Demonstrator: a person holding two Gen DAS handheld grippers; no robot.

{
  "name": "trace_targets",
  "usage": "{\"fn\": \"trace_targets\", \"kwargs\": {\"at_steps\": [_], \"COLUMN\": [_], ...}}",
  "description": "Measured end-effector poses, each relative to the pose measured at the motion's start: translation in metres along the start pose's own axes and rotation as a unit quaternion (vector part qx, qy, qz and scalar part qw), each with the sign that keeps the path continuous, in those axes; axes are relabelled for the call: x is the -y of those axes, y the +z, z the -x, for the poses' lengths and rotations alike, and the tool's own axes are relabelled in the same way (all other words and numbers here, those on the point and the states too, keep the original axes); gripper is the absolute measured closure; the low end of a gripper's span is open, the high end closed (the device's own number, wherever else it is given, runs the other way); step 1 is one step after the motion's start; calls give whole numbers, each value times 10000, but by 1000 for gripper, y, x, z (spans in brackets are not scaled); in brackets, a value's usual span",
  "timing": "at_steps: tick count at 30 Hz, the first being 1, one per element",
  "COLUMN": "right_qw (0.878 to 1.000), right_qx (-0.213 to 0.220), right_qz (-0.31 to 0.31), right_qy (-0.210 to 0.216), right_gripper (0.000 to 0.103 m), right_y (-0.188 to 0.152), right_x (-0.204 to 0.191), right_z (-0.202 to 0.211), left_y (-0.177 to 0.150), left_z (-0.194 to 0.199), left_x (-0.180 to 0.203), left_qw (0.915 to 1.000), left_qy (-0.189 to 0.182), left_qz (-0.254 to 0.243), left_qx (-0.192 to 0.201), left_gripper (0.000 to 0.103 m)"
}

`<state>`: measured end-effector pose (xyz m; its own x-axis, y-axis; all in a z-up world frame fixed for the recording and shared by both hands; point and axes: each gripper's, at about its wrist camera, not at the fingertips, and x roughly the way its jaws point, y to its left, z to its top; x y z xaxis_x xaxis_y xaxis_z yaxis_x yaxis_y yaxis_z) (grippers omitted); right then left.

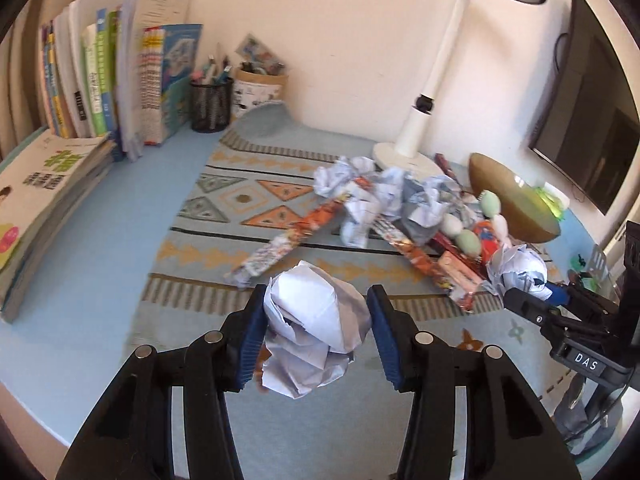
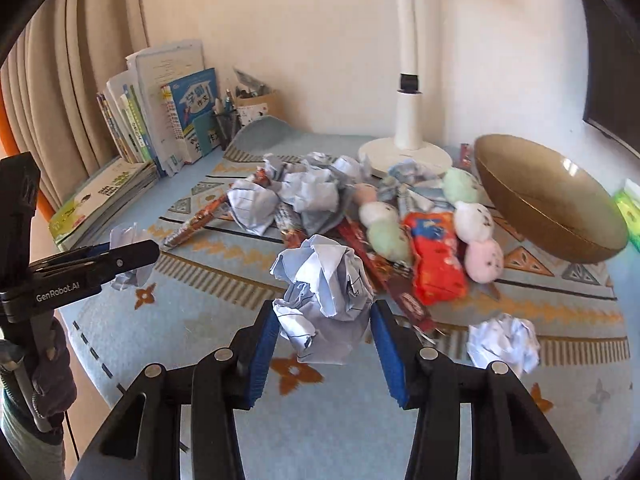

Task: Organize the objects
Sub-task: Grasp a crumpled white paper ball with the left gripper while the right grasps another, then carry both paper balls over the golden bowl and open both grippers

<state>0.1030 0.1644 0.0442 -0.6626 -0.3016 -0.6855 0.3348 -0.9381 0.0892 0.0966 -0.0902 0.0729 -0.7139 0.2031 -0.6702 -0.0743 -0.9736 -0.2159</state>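
Crumpled paper balls sat one in each gripper: the white paper ball (image 1: 316, 328) was pinched between the left gripper's (image 1: 316, 334) jaws, the lined paper ball (image 2: 326, 296) between the right gripper's (image 2: 324, 340), both above the patterned mat (image 1: 240, 200) near the litter pile (image 2: 320, 196) and brass bowl (image 2: 548, 208).

My two cameras sit on my grippers, close above the desk (image 1: 100, 240), looking down and forward. Both see the lamp (image 1: 416, 120) (image 2: 406, 120) (and books (image 1: 100, 80) (image 2: 160, 120)).
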Motion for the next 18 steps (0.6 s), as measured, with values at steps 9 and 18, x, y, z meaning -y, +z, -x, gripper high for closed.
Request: {"fn": "trace_targets", "kwargs": {"at_steps": [9,18], "right_qw": [9967,9949], "right_qx": [-566,-479], "right_qz": [-573,-753], "right_qy": [33,478], "right_gripper": [57,28], "right_y": [-42,-54], "right_x": [59,61], "right_z": [-19,-24], "left_y": [-1,-6], "left_z": [-67,-81], "left_x": [74,76], "left_qw": [9996,9984], "left_qy": [18,189], "left_qz": [-284,-436], "left_qx": [-86,-319], "left_gripper": [56,54]}}
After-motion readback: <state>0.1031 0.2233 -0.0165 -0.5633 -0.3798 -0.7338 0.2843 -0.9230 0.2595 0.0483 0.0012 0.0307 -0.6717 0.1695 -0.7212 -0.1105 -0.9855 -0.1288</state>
